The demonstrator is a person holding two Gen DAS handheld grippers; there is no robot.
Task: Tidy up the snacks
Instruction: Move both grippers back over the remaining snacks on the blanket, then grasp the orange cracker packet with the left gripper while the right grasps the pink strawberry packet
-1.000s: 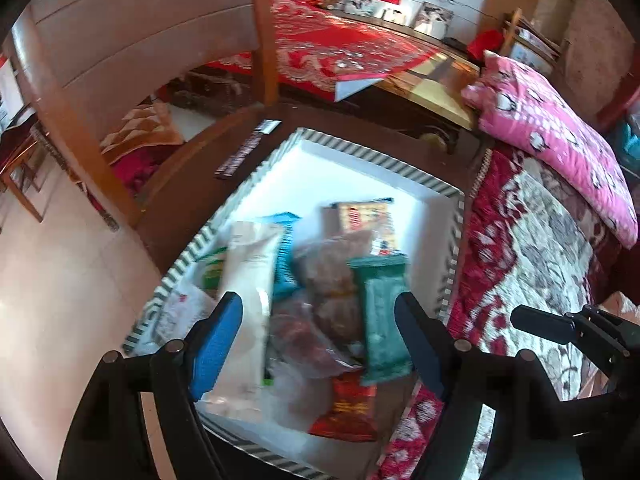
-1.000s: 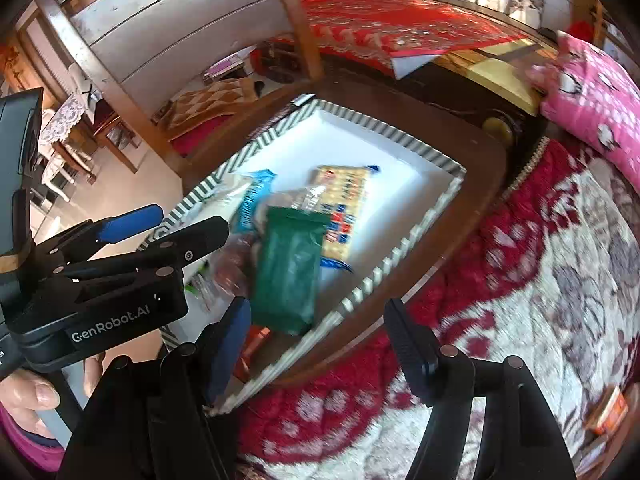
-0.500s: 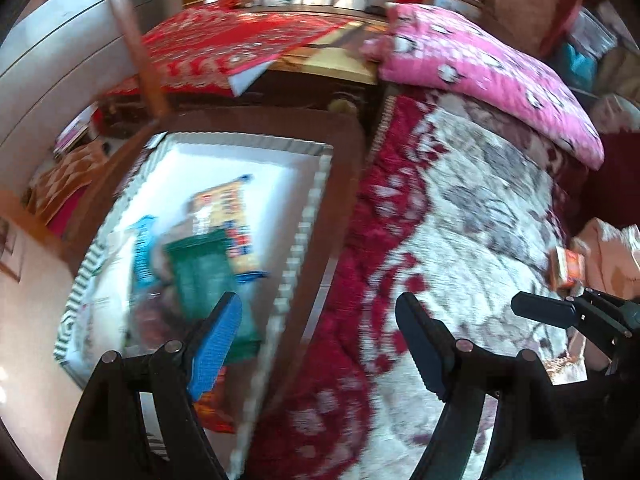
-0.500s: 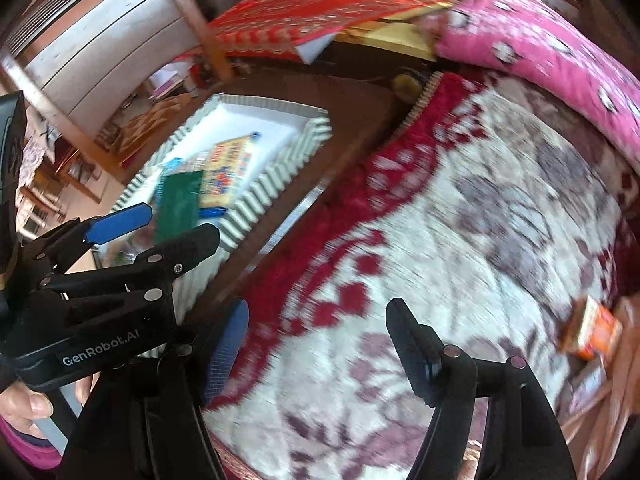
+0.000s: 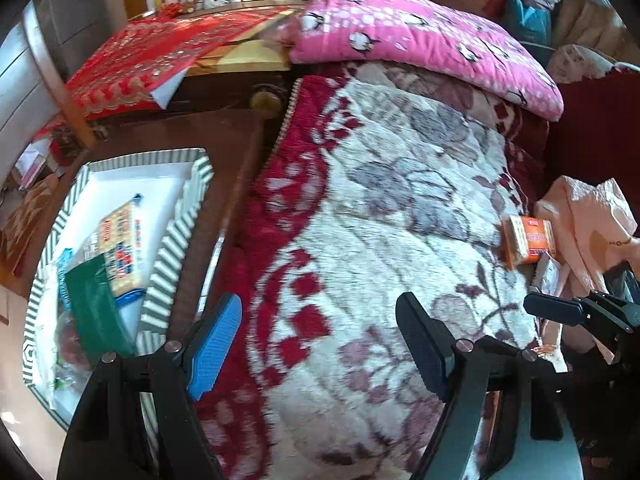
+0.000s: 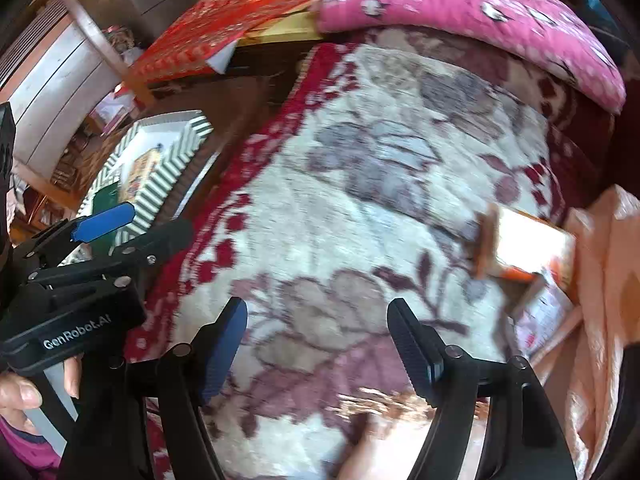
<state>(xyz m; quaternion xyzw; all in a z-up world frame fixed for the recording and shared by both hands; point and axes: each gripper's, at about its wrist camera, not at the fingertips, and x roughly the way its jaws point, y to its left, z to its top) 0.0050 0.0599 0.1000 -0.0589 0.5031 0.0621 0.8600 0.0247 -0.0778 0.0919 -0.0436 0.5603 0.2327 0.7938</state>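
A white tray with a striped rim (image 5: 172,236) sits on a dark wooden table at the left and holds several snack packets, among them a green one (image 5: 94,304) and a yellow-blue one (image 5: 122,248). The tray also shows in the right wrist view (image 6: 164,176). An orange snack packet (image 5: 528,238) lies on the floral blanket at the right; it shows blurred in the right wrist view (image 6: 528,244). My left gripper (image 5: 320,344) is open and empty above the blanket. My right gripper (image 6: 316,348) is open and empty, left of the orange packet.
A red and cream floral blanket (image 5: 380,220) covers the bed. A pink pillow (image 5: 420,40) lies at its head. A peach cloth (image 5: 592,216) and more packets (image 6: 540,312) lie at the right. A red-covered table (image 5: 152,52) stands behind.
Both grippers have swung right, from over the tray to over the blanket. The orange packet has come into view at the right. Both stay open.
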